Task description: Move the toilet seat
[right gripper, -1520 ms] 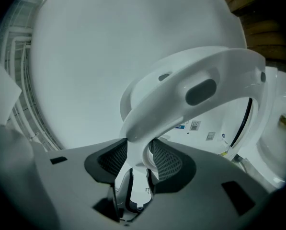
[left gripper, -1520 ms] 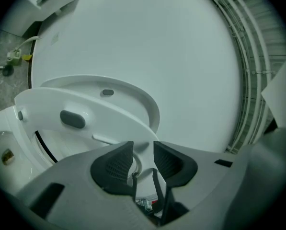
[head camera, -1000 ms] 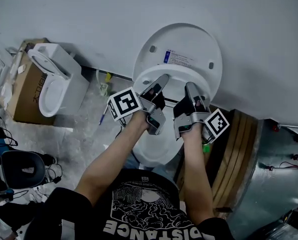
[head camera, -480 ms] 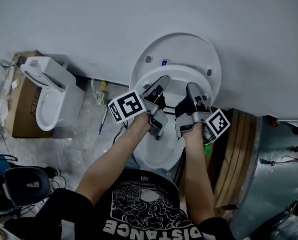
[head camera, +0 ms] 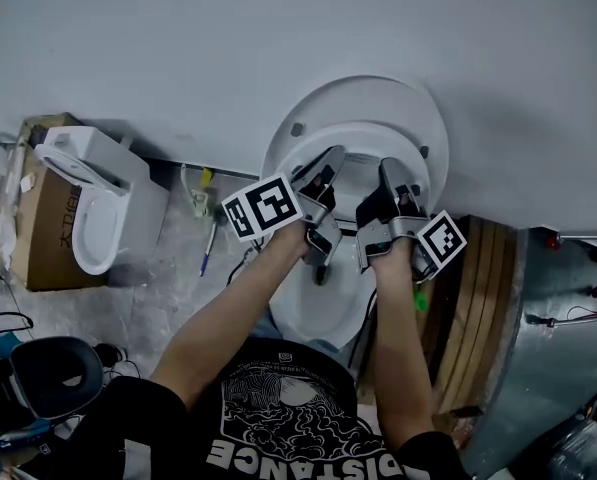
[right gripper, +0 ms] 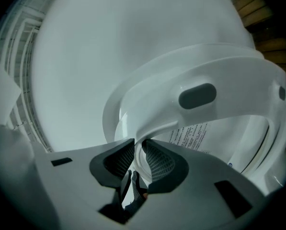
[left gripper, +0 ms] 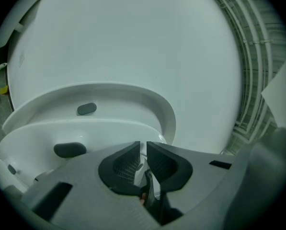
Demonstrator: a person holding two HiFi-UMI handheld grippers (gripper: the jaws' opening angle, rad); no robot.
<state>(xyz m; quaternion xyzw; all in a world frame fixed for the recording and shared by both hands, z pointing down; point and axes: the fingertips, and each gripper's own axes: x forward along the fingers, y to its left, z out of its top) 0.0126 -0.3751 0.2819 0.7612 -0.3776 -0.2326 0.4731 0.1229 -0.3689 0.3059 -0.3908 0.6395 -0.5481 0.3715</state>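
The white toilet seat (head camera: 363, 140) is raised, close in front of the upright lid (head camera: 373, 98), above the bowl (head camera: 313, 313). My left gripper (head camera: 330, 160) holds the seat's rim on the left. Its jaws have just been closing, and in the left gripper view (left gripper: 143, 150) the thin white rim sits pinched between the dark pads. The seat (left gripper: 85, 126) shows a grey bumper (left gripper: 70, 150) on its underside. My right gripper (head camera: 388, 170) holds the rim on the right. In the right gripper view (right gripper: 139, 148) the seat (right gripper: 205, 73) curves down between the pads.
A second white toilet (head camera: 88, 203) rests on a cardboard box (head camera: 40, 243) at the left. Stacked wooden boards (head camera: 478, 298) stand just right of the bowl, with a metal sheet (head camera: 558, 358) beyond. A pen (head camera: 208, 250) lies on the floor.
The left gripper's jaws have drawn in onto the seat's rim. Both grippers stay at the rim while the head view has drifted, so the toilet sits lower in the picture.
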